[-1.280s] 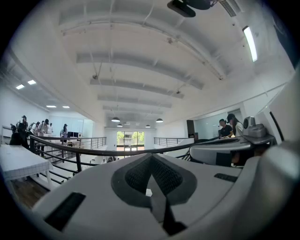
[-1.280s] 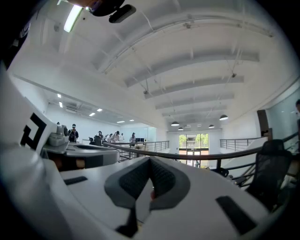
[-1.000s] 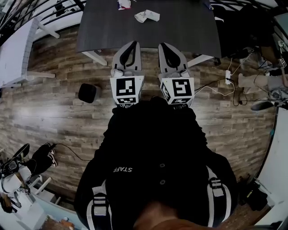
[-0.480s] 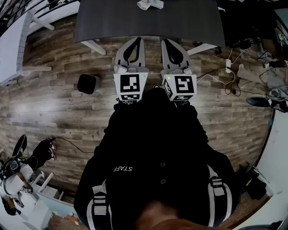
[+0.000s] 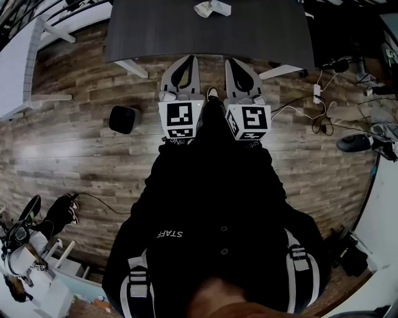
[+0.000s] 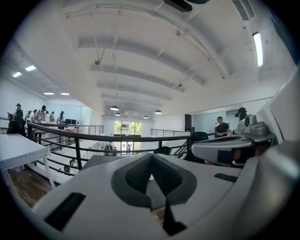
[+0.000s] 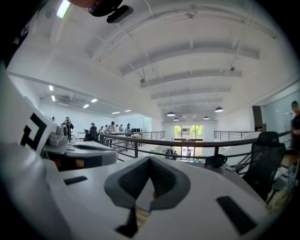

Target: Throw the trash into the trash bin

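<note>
A black jacket lettered "STAFF" fills the near view. Just ahead, the left gripper and right gripper are held side by side, pointing to 12 o'clock, each with its fingers together on nothing. A black trash bin stands on the wood floor at 10 o'clock. Farthest, at 12 o'clock, crumpled white trash lies on the dark bench.

A shoe tip now pokes out between the left gripper and the right gripper, just short of the dark table's near edge; a second ago it is not in view. On the table, the crumpled white trash now sits at the head view's top edge, higher than before.
</note>
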